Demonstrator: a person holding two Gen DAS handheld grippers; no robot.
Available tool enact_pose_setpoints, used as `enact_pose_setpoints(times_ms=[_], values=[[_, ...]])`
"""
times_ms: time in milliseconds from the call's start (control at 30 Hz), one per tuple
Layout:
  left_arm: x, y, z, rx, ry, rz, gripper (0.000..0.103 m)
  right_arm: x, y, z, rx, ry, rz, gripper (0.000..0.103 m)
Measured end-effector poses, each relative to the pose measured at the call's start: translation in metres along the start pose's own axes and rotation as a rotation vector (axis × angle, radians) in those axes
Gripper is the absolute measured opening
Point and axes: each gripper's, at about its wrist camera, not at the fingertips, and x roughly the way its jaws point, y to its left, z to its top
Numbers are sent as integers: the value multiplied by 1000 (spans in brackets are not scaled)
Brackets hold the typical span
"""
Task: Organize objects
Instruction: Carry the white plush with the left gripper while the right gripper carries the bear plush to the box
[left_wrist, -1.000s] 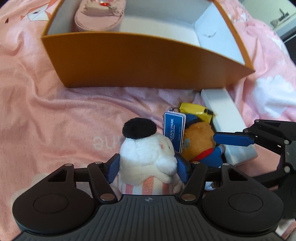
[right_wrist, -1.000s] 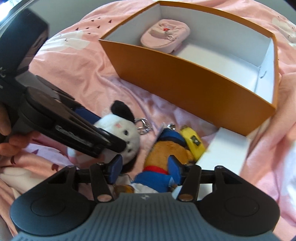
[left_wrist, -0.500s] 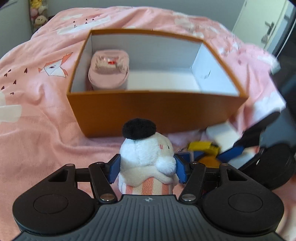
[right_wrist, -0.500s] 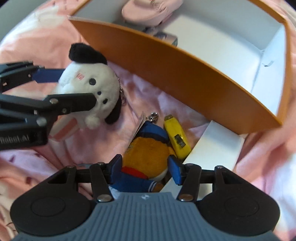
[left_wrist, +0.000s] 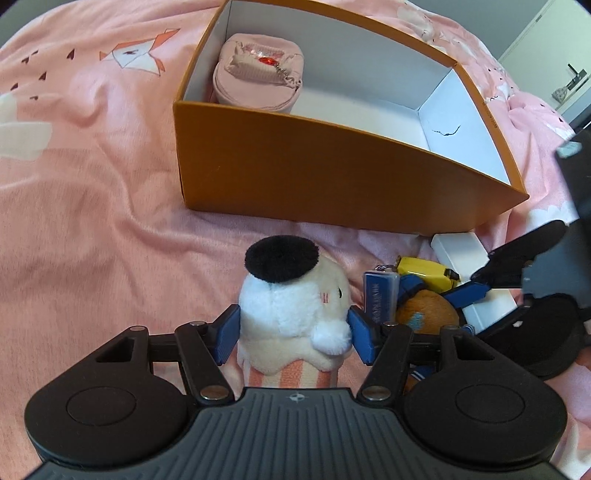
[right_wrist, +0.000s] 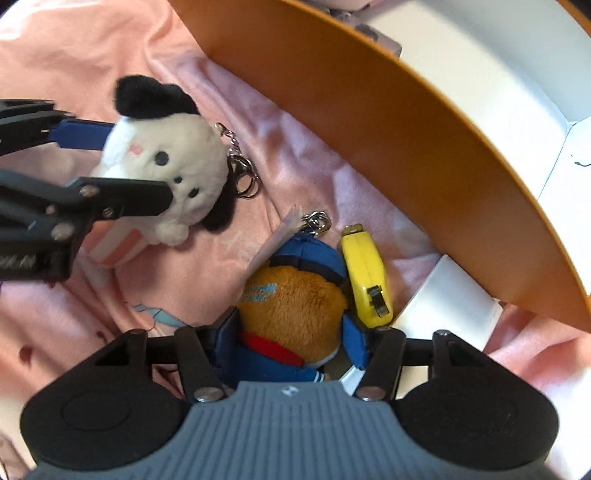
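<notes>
My left gripper (left_wrist: 294, 334) is shut on a white plush dog with a black cap (left_wrist: 295, 302), held above the pink bedspread; it also shows in the right wrist view (right_wrist: 166, 173). My right gripper (right_wrist: 291, 341) is shut on an orange plush bear in blue clothes (right_wrist: 295, 306), which also shows in the left wrist view (left_wrist: 424, 314). The orange box (left_wrist: 332, 177) stands open just beyond, with a pink pouch (left_wrist: 258, 74) in its far left corner.
A yellow tape measure (right_wrist: 365, 277) lies beside the bear, next to a white box (right_wrist: 450, 299) by the orange box's wall (right_wrist: 406, 147). Pink bedspread (left_wrist: 92, 184) lies all around. A door (left_wrist: 554, 48) is at far right.
Both grippers have risen with their plush toys and moved towards the orange box. The right gripper has closed in on the bear and tilted nearer the box wall.
</notes>
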Motion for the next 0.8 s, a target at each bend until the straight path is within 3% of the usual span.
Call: enact_pose_setpoints(times_ms=[267,433,800], values=[[-23,-7,-6,-2,-105,-29,67,-47,1,-24,7,-229,36,56],[-55,-21,-2,30,-210,-72,67,-79,-6,-36,51,-354,34,56],[-99,-49,48,37,-404,-125,67,-168,-21,-43,147,-633,3,57]])
